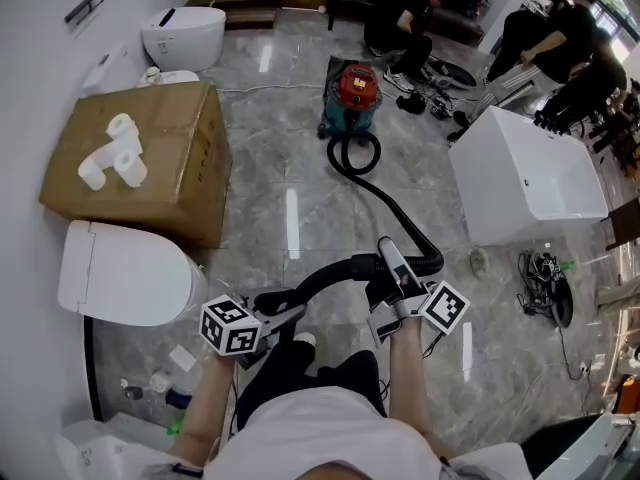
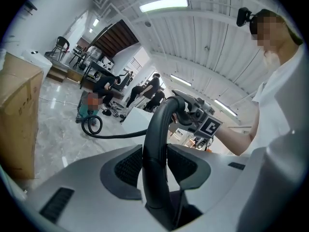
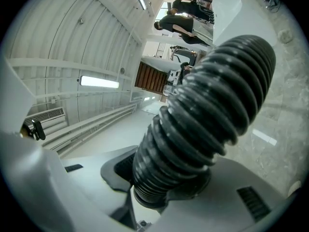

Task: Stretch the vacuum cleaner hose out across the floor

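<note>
The left gripper (image 1: 283, 306) is clamping the hose's smooth tube (image 1: 318, 278), and the right gripper (image 1: 398, 280) is clenching its ribbed part. The hose (image 1: 398, 211) is running away to the far vacuum (image 1: 355, 93), coiling just beside it, so pulling nearward should straighten it.

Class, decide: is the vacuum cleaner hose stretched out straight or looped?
Looped, not straight: the hose curls in a ring beside the vacuum cleaner, then bends across the floor.
</note>
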A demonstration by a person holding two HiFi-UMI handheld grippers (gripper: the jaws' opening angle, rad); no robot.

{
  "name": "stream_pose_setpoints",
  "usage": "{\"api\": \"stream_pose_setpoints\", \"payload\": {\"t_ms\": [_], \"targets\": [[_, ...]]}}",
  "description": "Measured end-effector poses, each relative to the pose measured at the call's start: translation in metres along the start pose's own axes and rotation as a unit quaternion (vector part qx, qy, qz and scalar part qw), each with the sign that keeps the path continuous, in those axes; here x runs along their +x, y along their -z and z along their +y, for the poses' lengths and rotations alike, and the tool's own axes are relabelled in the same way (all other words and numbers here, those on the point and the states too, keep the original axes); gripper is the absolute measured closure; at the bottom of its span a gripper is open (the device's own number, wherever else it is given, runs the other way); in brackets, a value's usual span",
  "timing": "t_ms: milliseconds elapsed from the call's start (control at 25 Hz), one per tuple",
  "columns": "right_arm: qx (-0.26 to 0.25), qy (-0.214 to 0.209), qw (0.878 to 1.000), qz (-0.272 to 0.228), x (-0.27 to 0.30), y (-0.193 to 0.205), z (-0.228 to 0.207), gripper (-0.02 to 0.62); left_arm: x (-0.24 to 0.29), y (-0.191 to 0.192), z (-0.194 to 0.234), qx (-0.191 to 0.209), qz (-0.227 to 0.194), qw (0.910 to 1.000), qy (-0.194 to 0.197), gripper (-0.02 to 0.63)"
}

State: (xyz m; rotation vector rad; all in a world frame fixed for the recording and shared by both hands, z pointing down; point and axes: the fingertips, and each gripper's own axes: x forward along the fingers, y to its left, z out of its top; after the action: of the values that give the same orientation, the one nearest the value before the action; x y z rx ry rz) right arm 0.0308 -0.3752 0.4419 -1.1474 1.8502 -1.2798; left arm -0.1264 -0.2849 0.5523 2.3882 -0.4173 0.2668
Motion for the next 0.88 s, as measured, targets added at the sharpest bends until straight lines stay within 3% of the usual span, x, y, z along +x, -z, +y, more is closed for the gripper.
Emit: {"api": "stream_pose_setpoints", "payload": {"t_ms": [280,560,880], "targets": [[0.002,0.002,1.000,0.012,0.001,0.002,-0.001,0.440,0.001,0.001,0.002,0.004,-0.002,1.0000,0.000,0.440],[0.009,-0.007,1.000,0.003,-0.023,0.000,-0.008,0.440,0.005,0.016,-0.018,-0.010,-0.018,0.9998,-0.002,0.441],[0.014,-0.024,1.000,-0.003,-0.048,0.008,0.000,0.440,-0.001,0.028,-0.038,0.004,-0.016,0.9998,-0.010,0.440]]}}
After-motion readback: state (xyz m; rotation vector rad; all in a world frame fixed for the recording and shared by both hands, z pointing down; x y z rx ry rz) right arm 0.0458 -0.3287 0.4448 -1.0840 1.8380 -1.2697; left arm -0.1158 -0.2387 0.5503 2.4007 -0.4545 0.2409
